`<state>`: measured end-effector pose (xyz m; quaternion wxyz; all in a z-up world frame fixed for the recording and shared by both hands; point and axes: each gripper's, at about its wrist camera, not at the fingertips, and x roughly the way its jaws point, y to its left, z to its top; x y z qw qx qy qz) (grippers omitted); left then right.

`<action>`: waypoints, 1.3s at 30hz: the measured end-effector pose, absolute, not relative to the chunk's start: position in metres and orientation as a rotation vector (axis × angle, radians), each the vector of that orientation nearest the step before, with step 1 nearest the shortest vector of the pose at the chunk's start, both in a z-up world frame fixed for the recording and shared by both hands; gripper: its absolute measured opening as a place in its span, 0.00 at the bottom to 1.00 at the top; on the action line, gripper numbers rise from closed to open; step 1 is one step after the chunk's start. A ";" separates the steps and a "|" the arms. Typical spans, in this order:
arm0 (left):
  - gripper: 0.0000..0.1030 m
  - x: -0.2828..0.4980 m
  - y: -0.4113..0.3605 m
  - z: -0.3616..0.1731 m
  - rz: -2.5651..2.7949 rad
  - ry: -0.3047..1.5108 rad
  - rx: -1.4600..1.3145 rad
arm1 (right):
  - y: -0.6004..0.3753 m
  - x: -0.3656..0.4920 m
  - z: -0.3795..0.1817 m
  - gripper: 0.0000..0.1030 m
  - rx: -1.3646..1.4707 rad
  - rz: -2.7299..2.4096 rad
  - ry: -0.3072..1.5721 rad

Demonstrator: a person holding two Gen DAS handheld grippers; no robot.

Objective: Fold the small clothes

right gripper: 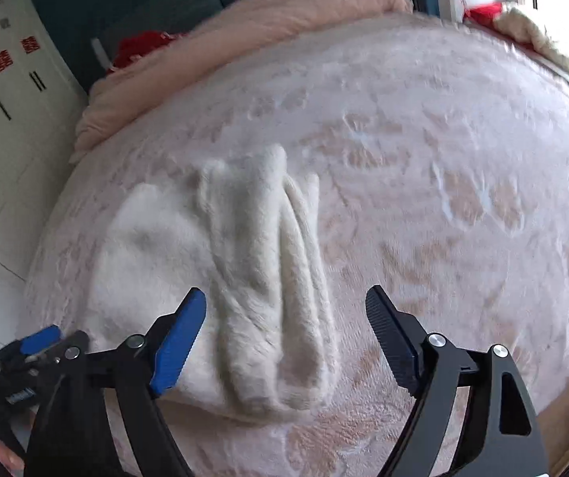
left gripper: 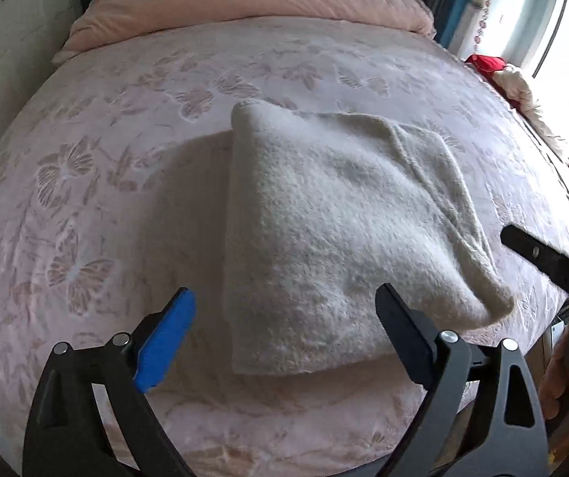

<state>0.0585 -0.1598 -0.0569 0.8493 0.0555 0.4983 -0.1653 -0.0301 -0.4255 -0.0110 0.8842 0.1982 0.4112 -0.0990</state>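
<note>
Now the folded cream garment (left gripper: 324, 230) lies just ahead of the left gripper (left gripper: 284, 302) and right gripper (right gripper: 286, 302), both spread wide, holding nothing.

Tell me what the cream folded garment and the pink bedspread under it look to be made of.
Cream folded garment: apparently fuzzy wool-like knit or fleece, matte, with a raised nap and soft thick edges. Pink butterfly-patterned bedspread: seemingly plush, short-pile fabric with embossed butterflies and a slight sheen in the window light. Exact fibres cannot be told.
</note>
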 end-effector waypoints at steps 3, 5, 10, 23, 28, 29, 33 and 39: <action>0.89 0.066 -0.159 -0.061 -0.336 1.081 0.108 | -0.428 -0.030 -0.033 0.79 0.520 -0.163 0.901; 0.89 0.068 -0.162 -0.066 -0.337 1.102 0.102 | -0.432 -0.027 -0.049 0.79 0.577 -0.155 0.928; 0.90 0.080 -0.173 -0.082 -0.342 1.131 0.110 | -0.429 -0.017 -0.067 0.81 0.665 -0.111 0.941; 0.96 0.116 -0.171 -0.131 -0.484 1.226 -0.152 | -0.421 0.019 -0.082 0.95 0.682 -0.070 0.888; 0.76 0.117 -0.162 -0.128 -0.548 1.247 -0.235 | -0.429 0.011 -0.074 0.42 0.783 -0.043 0.850; 0.70 0.114 -0.160 -0.122 -0.563 1.245 -0.246 | -0.433 0.006 -0.067 0.37 0.820 -0.025 0.834; 0.48 0.104 -0.147 -0.091 -0.631 1.244 -0.315 | -0.425 -0.013 -0.029 0.34 0.834 0.032 0.783; 0.47 0.060 -0.119 -0.036 -0.749 1.250 -0.376 | -0.410 -0.080 0.020 0.33 0.856 0.078 0.739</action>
